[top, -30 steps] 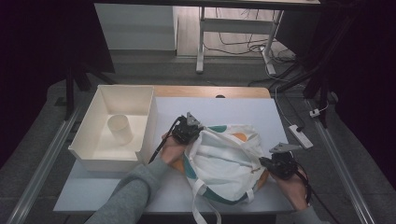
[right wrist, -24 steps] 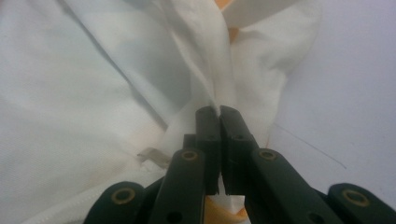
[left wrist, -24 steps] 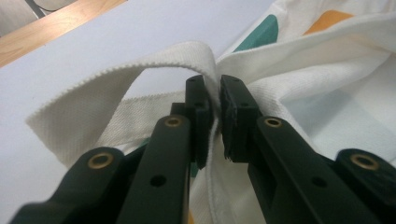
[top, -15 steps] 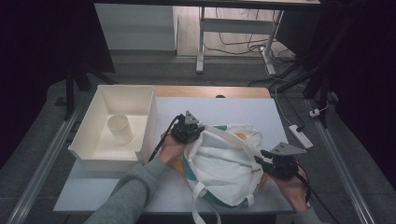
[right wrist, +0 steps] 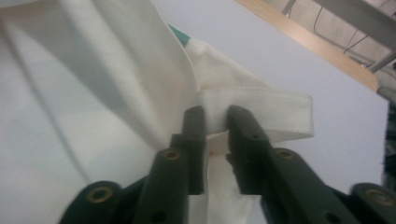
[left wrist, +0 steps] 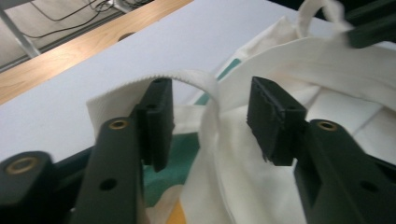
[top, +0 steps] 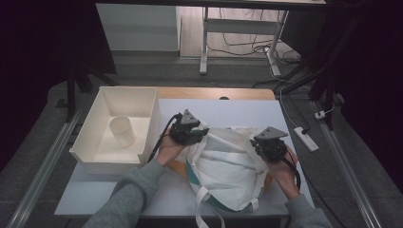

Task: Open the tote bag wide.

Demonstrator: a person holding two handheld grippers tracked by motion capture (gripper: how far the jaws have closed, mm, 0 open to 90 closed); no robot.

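Observation:
A white cloth tote bag with teal and orange patches lies bunched on the white table top. My left gripper sits at the bag's far left corner. Its jaws stand open, and a white strap loop runs between them without being pinched. My right gripper is at the bag's right side, and in its own view it is shut on the bag's strap where the strap meets the cloth.
A white bin stands on the table's left with a pale cup inside. A wooden strip forms the table's far edge. A power strip lies on the floor to the right.
My right gripper has moved away from the person and leftward, lifting the bag's right side with the strap. The left gripper has stayed at the bag's far left corner.

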